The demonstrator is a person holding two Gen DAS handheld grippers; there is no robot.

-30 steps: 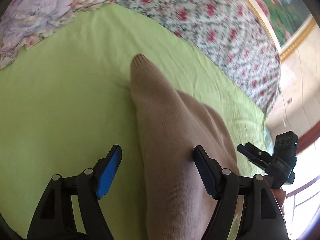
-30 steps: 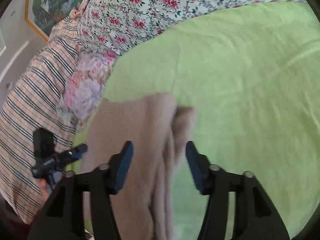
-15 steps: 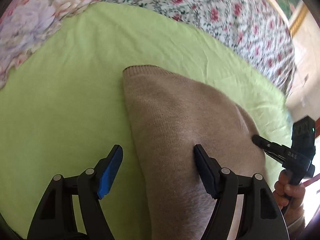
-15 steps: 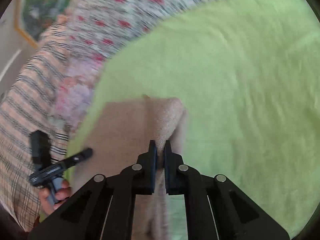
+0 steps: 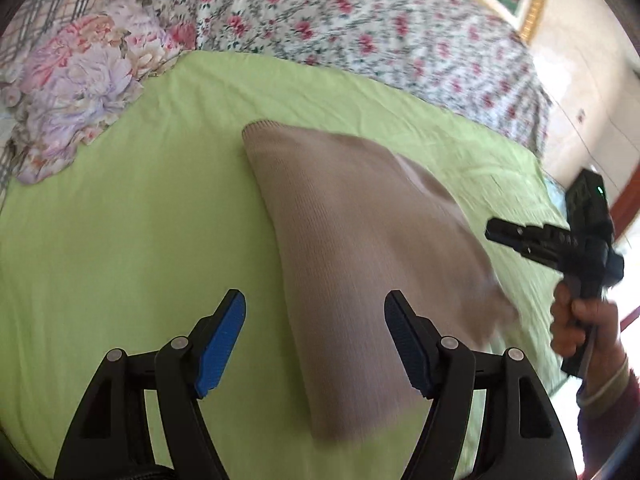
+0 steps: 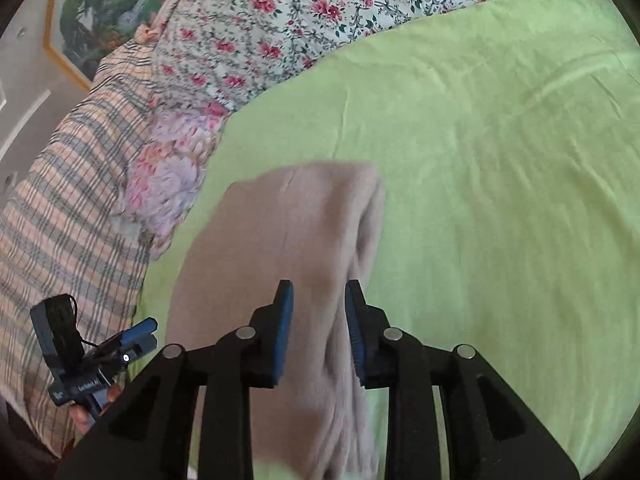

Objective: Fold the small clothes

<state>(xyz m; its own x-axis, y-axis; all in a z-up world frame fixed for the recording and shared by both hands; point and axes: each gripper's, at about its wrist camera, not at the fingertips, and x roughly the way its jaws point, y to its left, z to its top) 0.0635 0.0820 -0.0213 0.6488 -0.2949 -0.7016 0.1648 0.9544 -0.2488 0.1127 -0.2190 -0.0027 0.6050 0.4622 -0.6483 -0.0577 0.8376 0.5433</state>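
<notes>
Left wrist: green sheet [image 5: 120,240] over bed, floral quilt [image 5: 360,40] behind, beige knit garment [image 5: 360,248] lying on sheet. Left gripper [image 5: 316,336] spread wide above garment. Right gripper [image 6: 318,320] partly parted, straddling garment's fold, not pinching.

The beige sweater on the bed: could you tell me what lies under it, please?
The sweater lies on the green sheet, which shows on every side of it. Whether anything else sits beneath the knit cannot be seen; the fabric covers that patch.

Matt ribbed beige knit garment [image 5: 360,240] on a smooth, faintly creased green cotton-like sheet [image 5: 120,240].
</notes>
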